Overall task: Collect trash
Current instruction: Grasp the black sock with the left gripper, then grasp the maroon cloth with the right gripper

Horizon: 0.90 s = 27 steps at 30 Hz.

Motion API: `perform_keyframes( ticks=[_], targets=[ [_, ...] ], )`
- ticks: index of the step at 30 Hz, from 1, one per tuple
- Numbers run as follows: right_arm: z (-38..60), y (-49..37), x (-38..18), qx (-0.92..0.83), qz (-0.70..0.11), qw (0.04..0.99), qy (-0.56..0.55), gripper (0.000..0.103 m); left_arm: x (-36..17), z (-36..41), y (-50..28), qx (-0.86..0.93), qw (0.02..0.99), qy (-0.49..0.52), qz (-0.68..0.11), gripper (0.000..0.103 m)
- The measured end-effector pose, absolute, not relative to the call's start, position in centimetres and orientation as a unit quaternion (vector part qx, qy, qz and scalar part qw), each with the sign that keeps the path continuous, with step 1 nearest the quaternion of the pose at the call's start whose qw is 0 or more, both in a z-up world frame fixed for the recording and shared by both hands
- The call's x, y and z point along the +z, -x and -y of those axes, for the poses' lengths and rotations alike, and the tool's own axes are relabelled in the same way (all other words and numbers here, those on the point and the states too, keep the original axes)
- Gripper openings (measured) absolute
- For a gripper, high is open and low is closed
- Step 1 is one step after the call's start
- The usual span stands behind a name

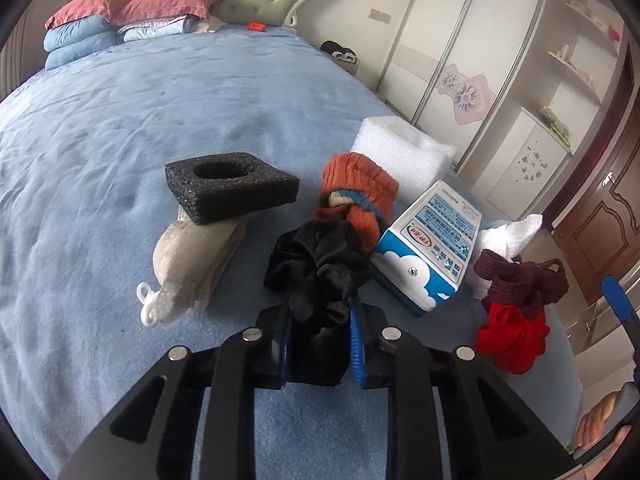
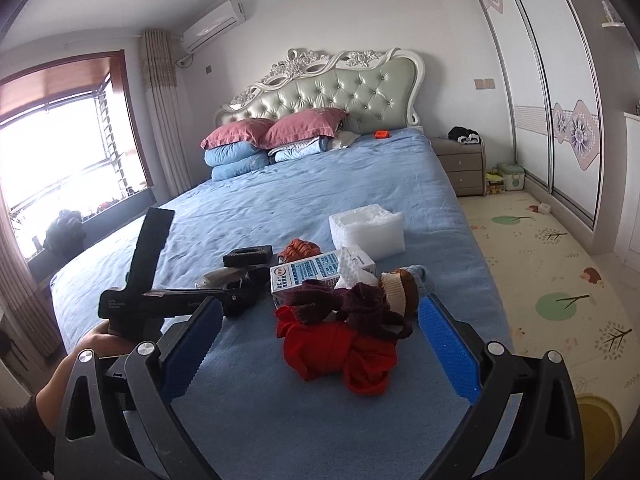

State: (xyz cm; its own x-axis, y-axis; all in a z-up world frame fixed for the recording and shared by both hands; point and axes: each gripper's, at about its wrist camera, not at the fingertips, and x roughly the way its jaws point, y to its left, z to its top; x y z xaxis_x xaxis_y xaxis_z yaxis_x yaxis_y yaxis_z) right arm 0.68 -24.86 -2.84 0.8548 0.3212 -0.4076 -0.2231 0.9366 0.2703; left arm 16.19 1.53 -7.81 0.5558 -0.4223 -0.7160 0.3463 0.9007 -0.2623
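My left gripper (image 1: pixel 320 344) clenched on black cloth (image 1: pixel 316 272), near edge of blue bed (image 1: pixel 120 120). Right gripper (image 2: pixel 320 344) spread wide, nothing btwn pads, red cloth (image 2: pixel 340 352) lying btwn them w/ maroon sock (image 2: pixel 352 300) on top. Milk carton (image 1: pixel 428 248) just right of black cloth (tilted). Black foam block (image 1: pixel 232 184) resting on beige sock (image 1: pixel 192 264), left. White foam (image 1: pixel 400 152) farther back, orange sock (image 1: pixel 356 192) in front of it.

Left tool (image 1: pixel 319 336) pinched nearly closed; right tool (image 2: pixel 320 344) spread wide, both level.
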Motion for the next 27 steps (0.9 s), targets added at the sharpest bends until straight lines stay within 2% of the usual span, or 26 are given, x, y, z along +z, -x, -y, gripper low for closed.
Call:
perform_keyframes(
  ticks=[6, 10, 13, 15, 16, 17, 20, 27],
  targets=[
    [24.1, -2.5, -3.3, 0.117, -0.255, 0.957, -0.078, 0.094, -5.9, -2.8, -13.3, -0.25, 0.887, 0.072, -0.381, 0.022],
    [24.3, -4.5, -4.0, 0.098, -0.282, 0.951, -0.075, 0.087, -4.6, -2.8, -11.5, -0.268, 0.89, 0.07, -0.362, 0.023],
    [24.2, -5.8, -4.7, 0.101, -0.306, 0.943, -0.078, 0.071, -3.9, -2.5, -10.6, -0.291, 0.886, 0.07, -0.354, 0.023],
    [24.6, -6.5, -5.2, 0.096, -0.32, 0.938, -0.09, 0.042, -3.6, -2.2, -10.3, -0.299, 0.884, 0.067, -0.353, 0.023],
    [24.8, -6.8, -5.4, 0.098, -0.328, 0.934, -0.1, 0.033, -3.5, -2.1, -10.1, -0.305, 0.882, 0.066, -0.353, 0.023],
    [25.0, -7.0, -5.7, 0.104, -0.334, 0.93, -0.11, 0.018, -3.4, -2.0, -10.1, -0.308, 0.881, 0.066, -0.352, 0.023],
    [25.6, -6.7, -5.8, 0.111, -0.331, 0.929, -0.126, 0.013, -3.0, -1.4, -9.4, -0.31, 0.885, 0.057, -0.342, 0.023],
    [27.9, -3.9, -3.6, 0.134, -0.274, 0.936, -0.173, 0.013, -2.5, -0.1, -8.8, -0.338, 0.872, 0.067, -0.349, 0.023]
  ],
)
